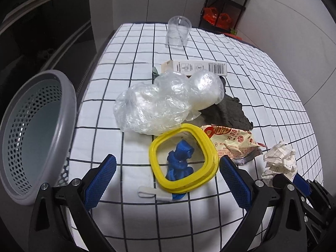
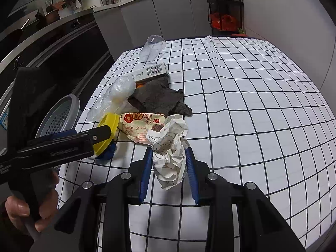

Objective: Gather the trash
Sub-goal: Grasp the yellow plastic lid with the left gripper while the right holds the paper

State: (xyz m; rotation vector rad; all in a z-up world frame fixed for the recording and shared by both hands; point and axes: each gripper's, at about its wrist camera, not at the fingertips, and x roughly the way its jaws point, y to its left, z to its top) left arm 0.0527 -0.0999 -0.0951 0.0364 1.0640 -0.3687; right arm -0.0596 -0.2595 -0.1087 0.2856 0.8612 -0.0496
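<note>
In the right wrist view my right gripper [image 2: 169, 153] is shut on a crumpled ball of checked paper [image 2: 170, 159], its blue pads pressing both sides. In the left wrist view my left gripper [image 1: 168, 180] stands open and low over the tablecloth. A yellow ring-shaped lid [image 1: 154, 163] lies between its fingertips, and a crumpled blue piece [image 1: 180, 159] shows through the ring. Behind the lid lie a clear plastic bag [image 1: 155, 107], a printed snack wrapper [image 1: 231, 142] and a dark grey cloth [image 1: 229, 109]. The paper ball [image 1: 281, 161] sits at the right.
A grey perforated bin [image 1: 35, 138] stands past the table's left edge. A long white box with a barcode [image 1: 195, 67] and a clear plastic cup [image 1: 178, 31] are farther back. A small white tab [image 1: 147, 193] lies near the lid. A person's hand [image 2: 16, 208] holds the left gripper's handle.
</note>
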